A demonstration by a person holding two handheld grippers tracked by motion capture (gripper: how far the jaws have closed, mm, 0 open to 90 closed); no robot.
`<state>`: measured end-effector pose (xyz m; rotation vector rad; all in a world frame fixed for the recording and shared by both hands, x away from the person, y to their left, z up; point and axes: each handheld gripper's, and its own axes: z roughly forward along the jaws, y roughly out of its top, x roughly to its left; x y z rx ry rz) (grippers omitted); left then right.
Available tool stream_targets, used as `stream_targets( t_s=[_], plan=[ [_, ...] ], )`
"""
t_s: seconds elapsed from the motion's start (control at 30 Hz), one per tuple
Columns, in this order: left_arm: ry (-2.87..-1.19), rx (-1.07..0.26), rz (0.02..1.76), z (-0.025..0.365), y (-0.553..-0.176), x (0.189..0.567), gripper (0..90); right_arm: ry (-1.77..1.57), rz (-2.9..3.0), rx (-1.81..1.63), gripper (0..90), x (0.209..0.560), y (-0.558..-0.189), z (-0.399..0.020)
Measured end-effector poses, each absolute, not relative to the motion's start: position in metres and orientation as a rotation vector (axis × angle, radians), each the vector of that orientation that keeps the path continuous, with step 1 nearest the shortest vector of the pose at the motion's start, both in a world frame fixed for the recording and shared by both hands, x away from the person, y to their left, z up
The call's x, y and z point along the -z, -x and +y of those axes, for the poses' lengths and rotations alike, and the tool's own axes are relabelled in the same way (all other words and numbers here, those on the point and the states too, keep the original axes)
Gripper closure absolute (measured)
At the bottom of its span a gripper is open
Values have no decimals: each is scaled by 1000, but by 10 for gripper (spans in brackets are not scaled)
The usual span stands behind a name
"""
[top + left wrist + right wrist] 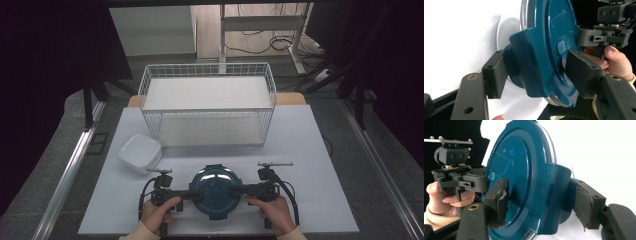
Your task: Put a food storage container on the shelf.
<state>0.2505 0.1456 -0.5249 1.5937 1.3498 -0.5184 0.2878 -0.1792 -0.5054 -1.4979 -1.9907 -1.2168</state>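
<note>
At the near edge of the tabletop (310,150), both hands lie low and level, pointing inward toward each other. The left gripper (192,193) clamps the left side tab of the round teal lid (216,192), one pad under the tab and one on top. The right gripper (235,190) clamps the opposite tab the same way. The lid sits flat between them, near the person. A white square bowl (140,152) rests to the far left, and a white wire basket (207,102) stands beyond.

Overhead view; two close side views
</note>
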Motion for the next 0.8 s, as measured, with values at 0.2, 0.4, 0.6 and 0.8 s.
stream_targets(
  t_s=[0.2,0.4,0.6,0.8],
  plan=[
    [-1590,498,1351,147,-249,520,396,1501,-1976,1247,389,502,-284,-182],
    [-1598,453,1345,149,-247,513,427,1488,-1996,1288,408,498,-282,-182],
    [-1604,419,1340,150,-246,509,432,1466,-2022,1311,410,495,-282,-179],
    [-1608,382,1322,152,-243,502,432,1437,-2044,1343,411,490,-282,-176]
  ],
)
